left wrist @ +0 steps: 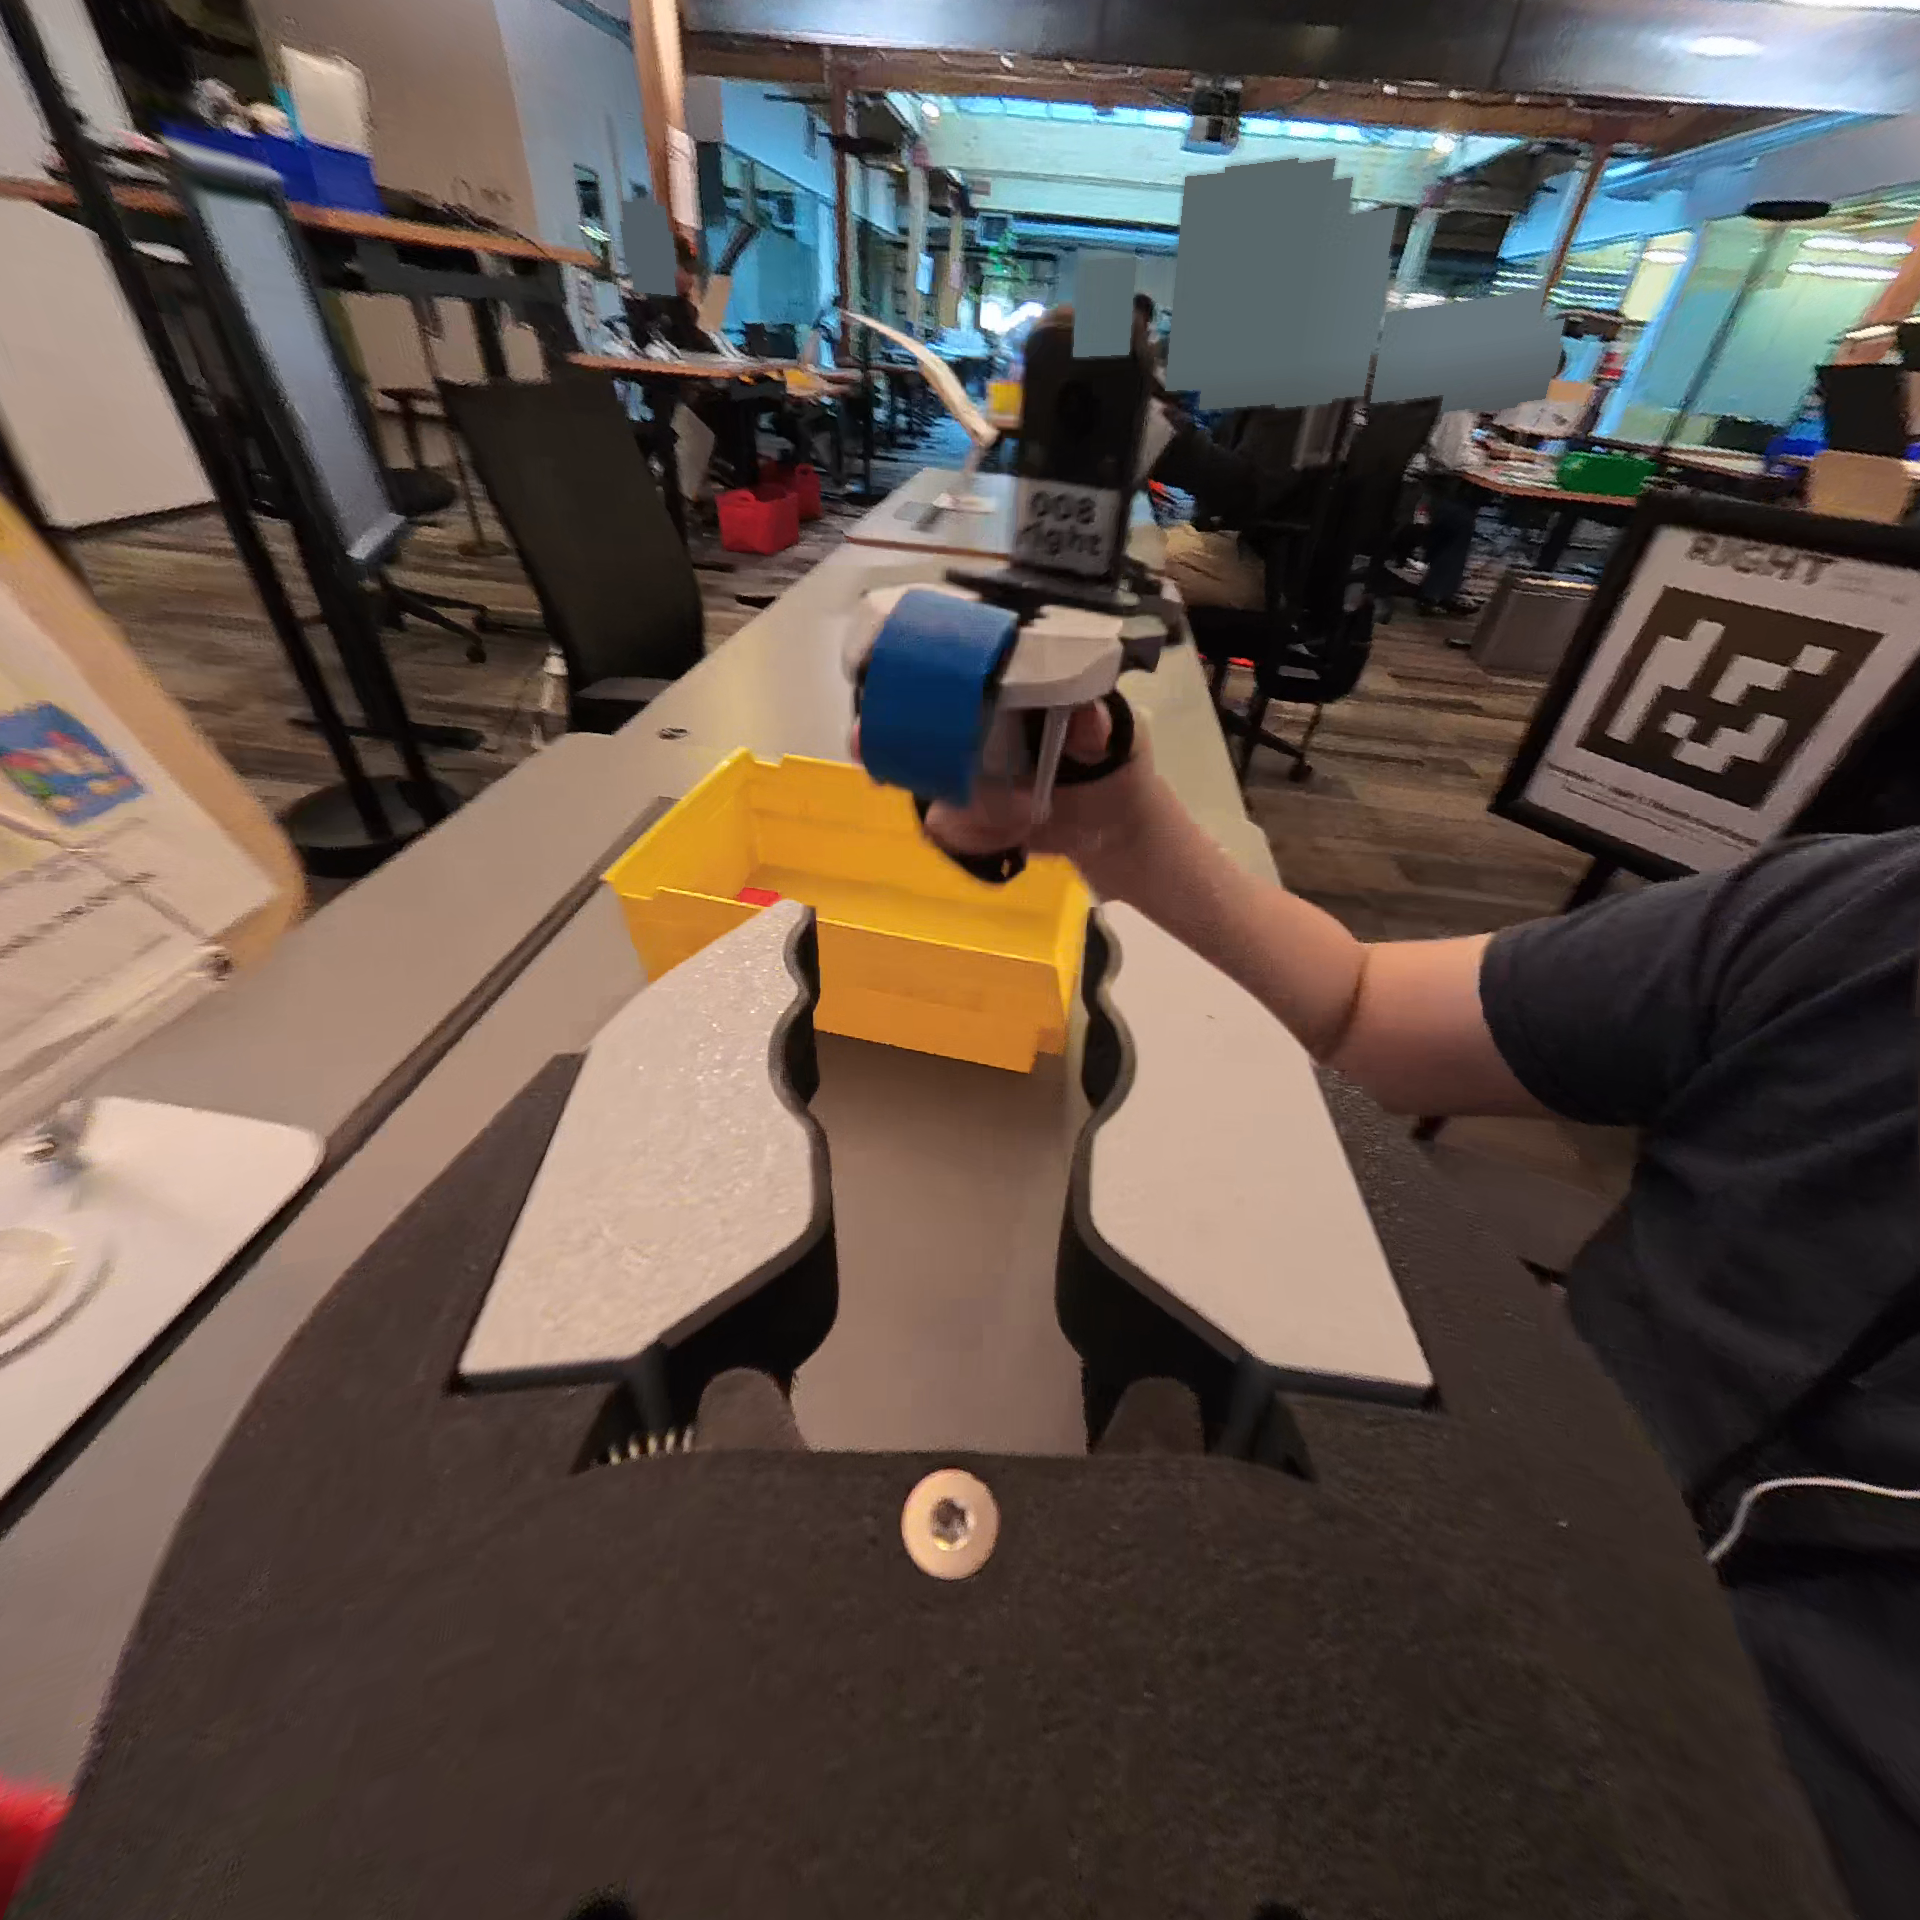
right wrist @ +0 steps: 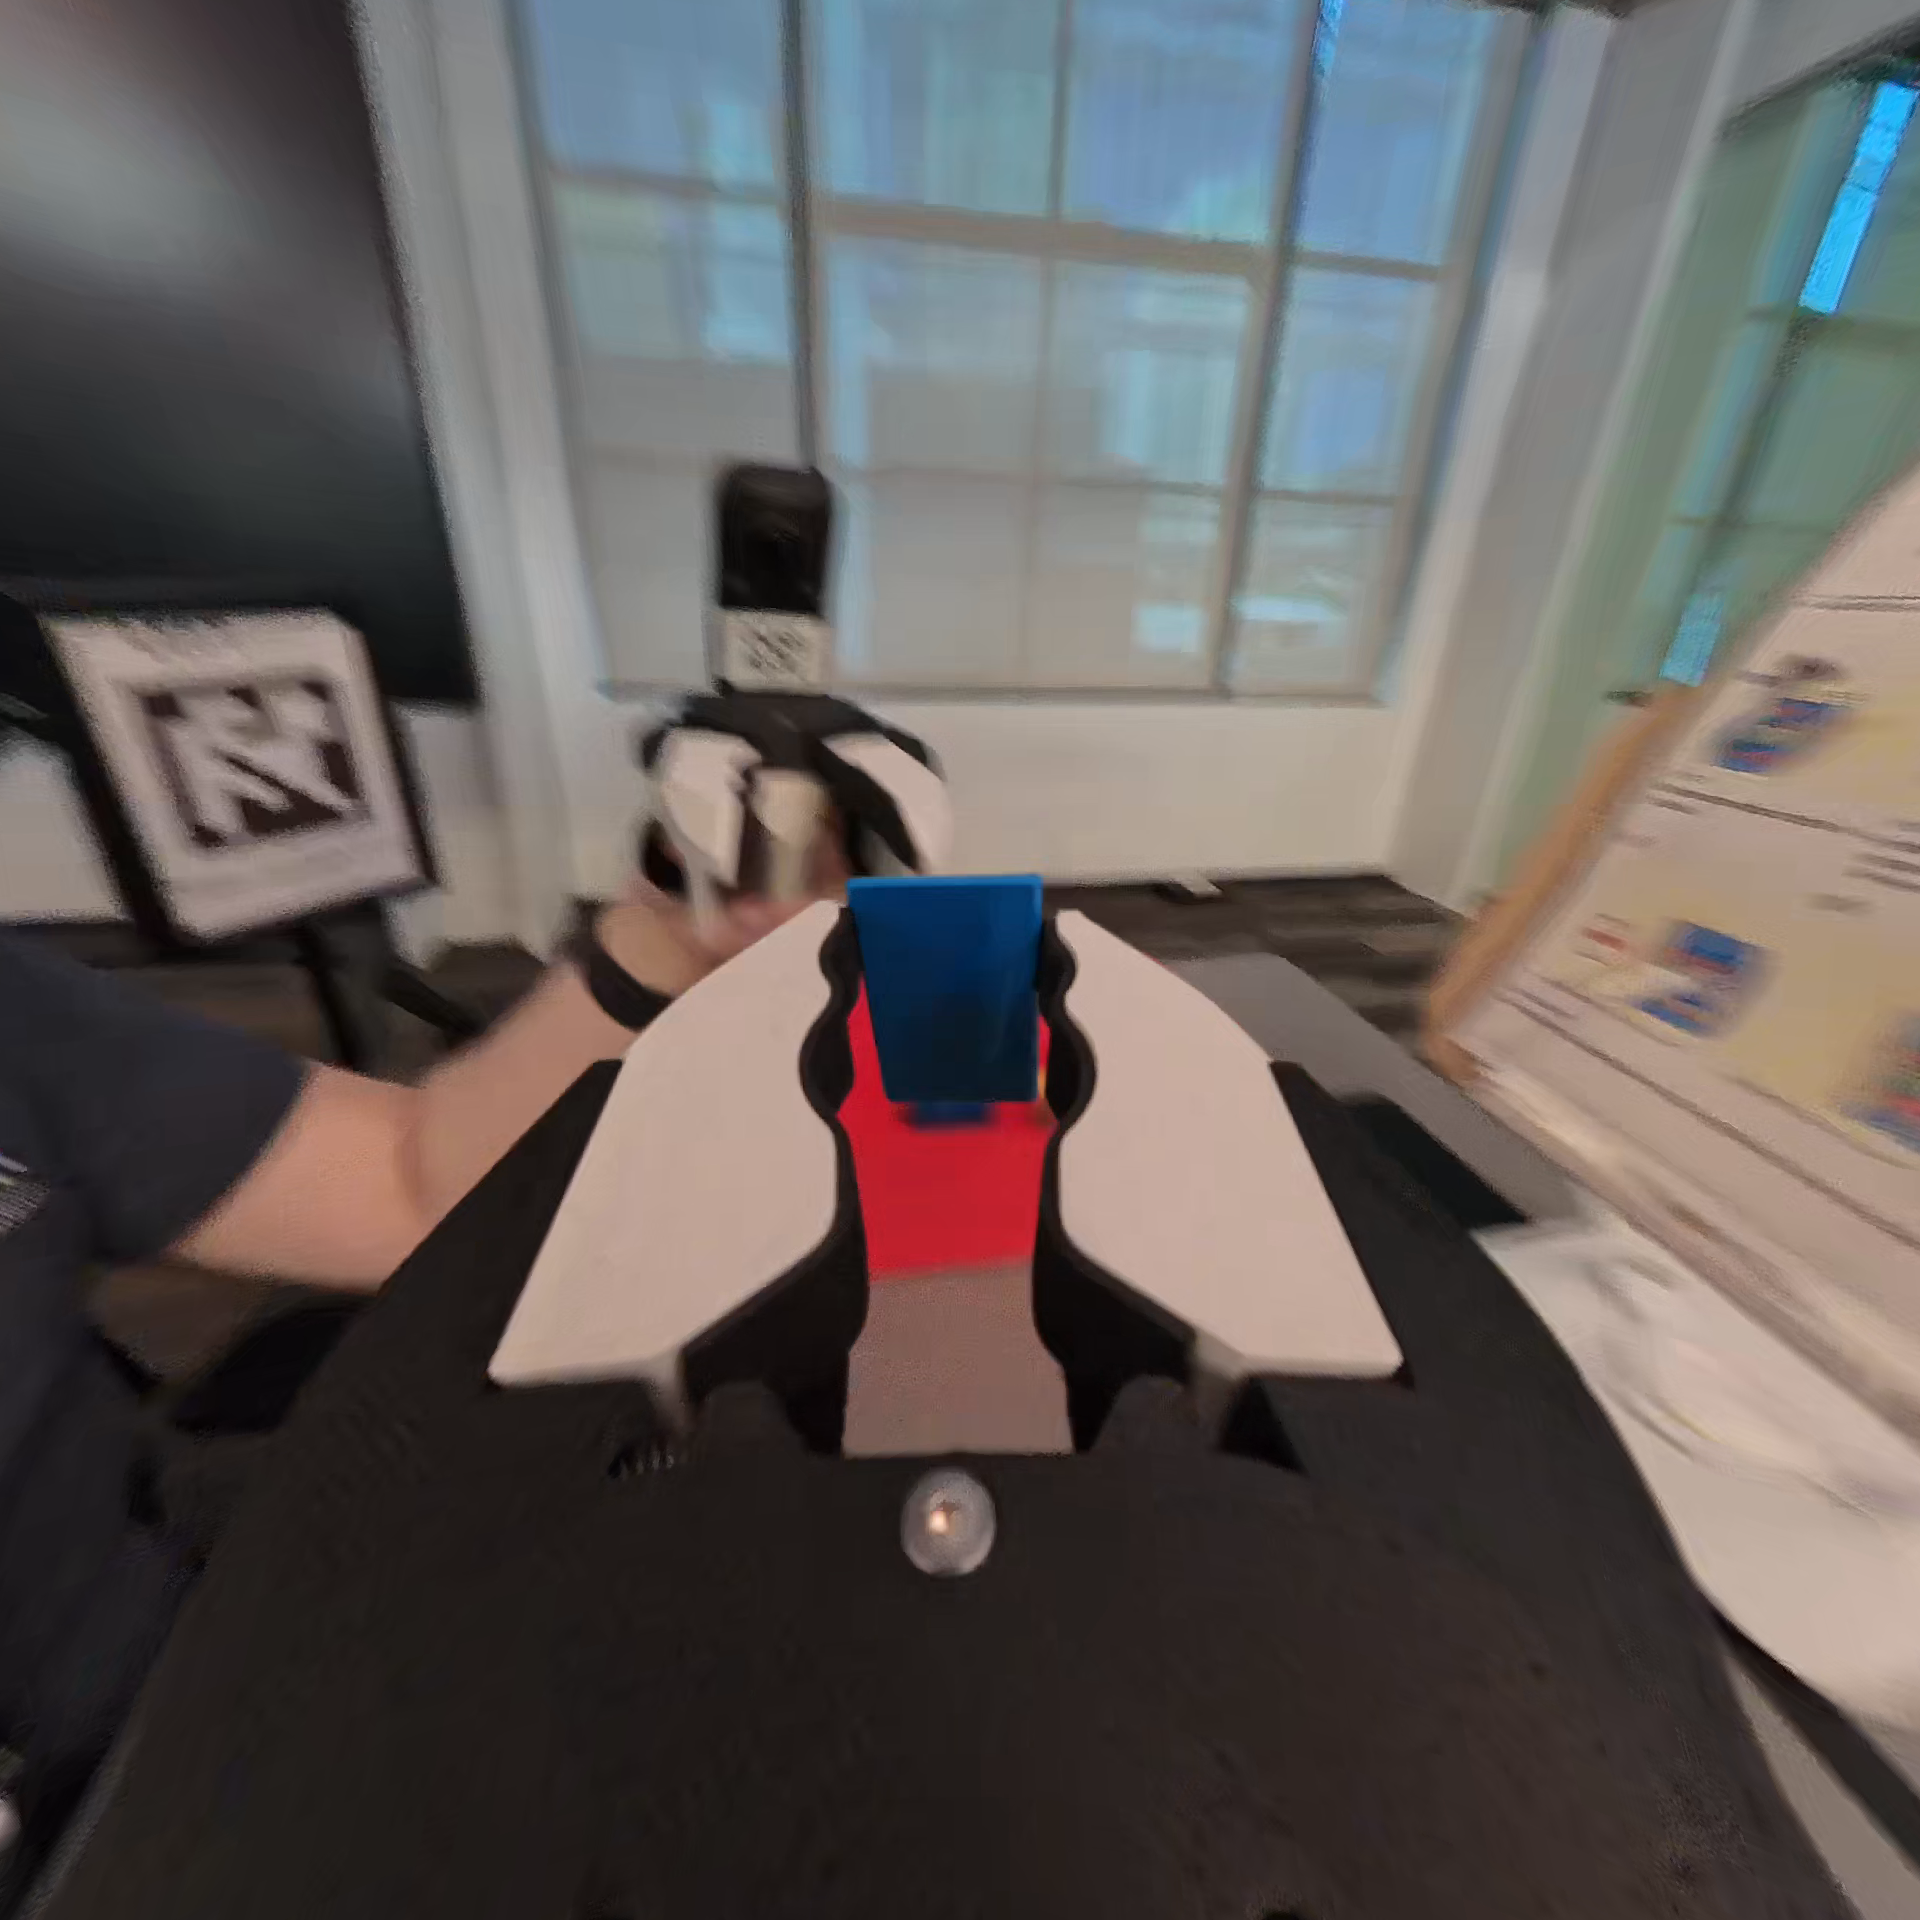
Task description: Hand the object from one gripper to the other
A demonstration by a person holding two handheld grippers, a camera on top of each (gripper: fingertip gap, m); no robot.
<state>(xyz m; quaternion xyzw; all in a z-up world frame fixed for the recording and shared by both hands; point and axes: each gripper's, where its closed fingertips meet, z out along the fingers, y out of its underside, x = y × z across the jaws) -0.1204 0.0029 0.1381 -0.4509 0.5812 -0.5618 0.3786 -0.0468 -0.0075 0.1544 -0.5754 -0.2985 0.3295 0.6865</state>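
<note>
A blue block (right wrist: 945,987) sits upright between the fingertips of my right gripper (right wrist: 945,920), which is shut on it. The left wrist view shows the same block (left wrist: 930,696) in the right gripper (left wrist: 940,717), held in the air above and beyond a yellow bin (left wrist: 935,987). My left gripper (left wrist: 948,935) is open and empty, its fingers (left wrist: 686,1122) pointing at the bin, below and short of the block. In the right wrist view the left gripper (right wrist: 769,831) is blurred, beyond the block and to its left.
A small red piece (left wrist: 756,896) lies in the yellow bin on the long grey table (left wrist: 416,987). A red bin (right wrist: 935,1195) lies under the right gripper. A framed marker sign (left wrist: 1714,686) stands at the right, a poster board (right wrist: 1714,987) beside the table, and an office chair (left wrist: 582,551) behind.
</note>
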